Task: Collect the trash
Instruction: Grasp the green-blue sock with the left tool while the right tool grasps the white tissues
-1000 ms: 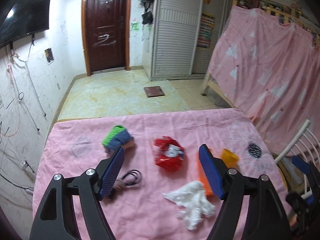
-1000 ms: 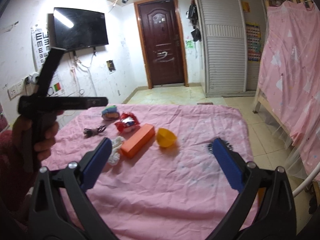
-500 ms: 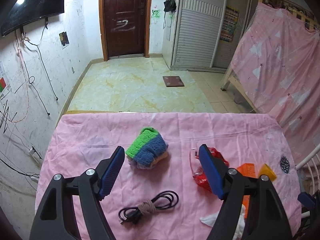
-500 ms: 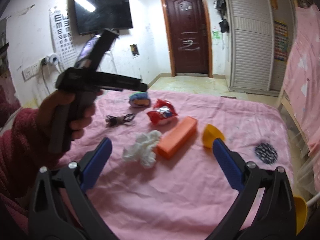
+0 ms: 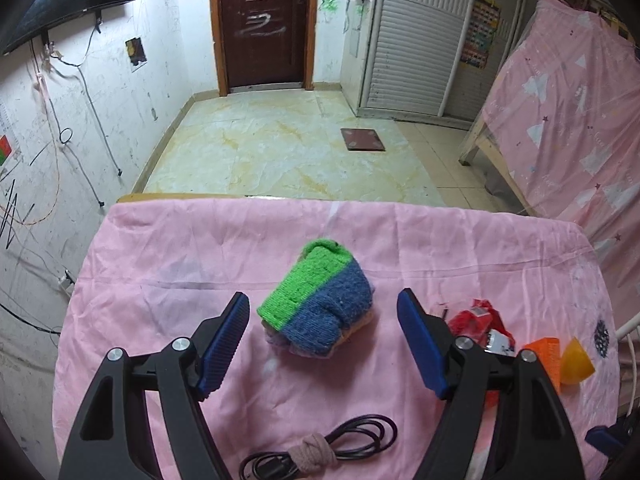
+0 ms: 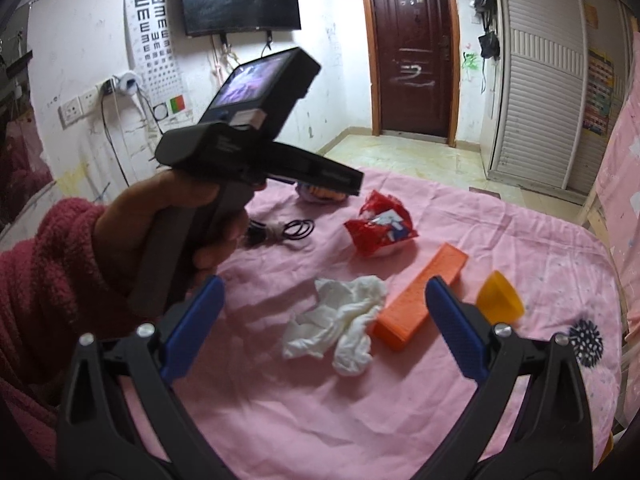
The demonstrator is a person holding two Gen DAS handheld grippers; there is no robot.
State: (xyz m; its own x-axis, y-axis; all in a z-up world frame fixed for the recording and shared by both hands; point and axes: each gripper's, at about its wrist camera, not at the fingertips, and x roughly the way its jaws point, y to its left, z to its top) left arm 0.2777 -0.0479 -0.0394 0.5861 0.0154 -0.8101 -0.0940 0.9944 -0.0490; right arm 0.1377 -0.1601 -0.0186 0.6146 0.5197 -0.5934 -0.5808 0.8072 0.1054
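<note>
- Hovering over the pink cloth (image 5: 168,264), the left gripper (image 5: 322,344) frames a green-and-blue knitted bundle (image 5: 320,312); its jaws are closing but stand clear of the bundle on both sides, nothing held.
- Right gripper (image 6: 320,328) is spread wide and empty, aimed at the crumpled white tissue (image 6: 340,320), which lies on the cloth between and beyond its fingertips, touching the near end of the orange block (image 6: 424,292).
- Other trash candidate: red snack wrapper (image 6: 380,228), farther back on the cloth, apart from the tissue. In the left view it sits partly hidden behind the right-hand finger (image 5: 420,344).
- Likely not trash: coiled black cable (image 5: 332,448), yellow cup-like piece (image 6: 500,296), and the knitted bundle. Judgement only.
- No bin is visible in either view; where the trash goes cannot be told.
- Step in hand, as I read it: choosing and approaching the first piece.
- To do it well: bring the right claw down over the tissue's bulkiest fold, keeping the far finger off the orange block so it isn't dragged along.
- Pinch above the cloth; a low bite could snag the wrinkled fabric.
- Left claw would do better redirected to the wrapper, gripping its crumpled middle.
- The person's hand (image 6: 168,216) in a red fleece sleeve carries the left tool close by; keep the two claws apart.
</note>
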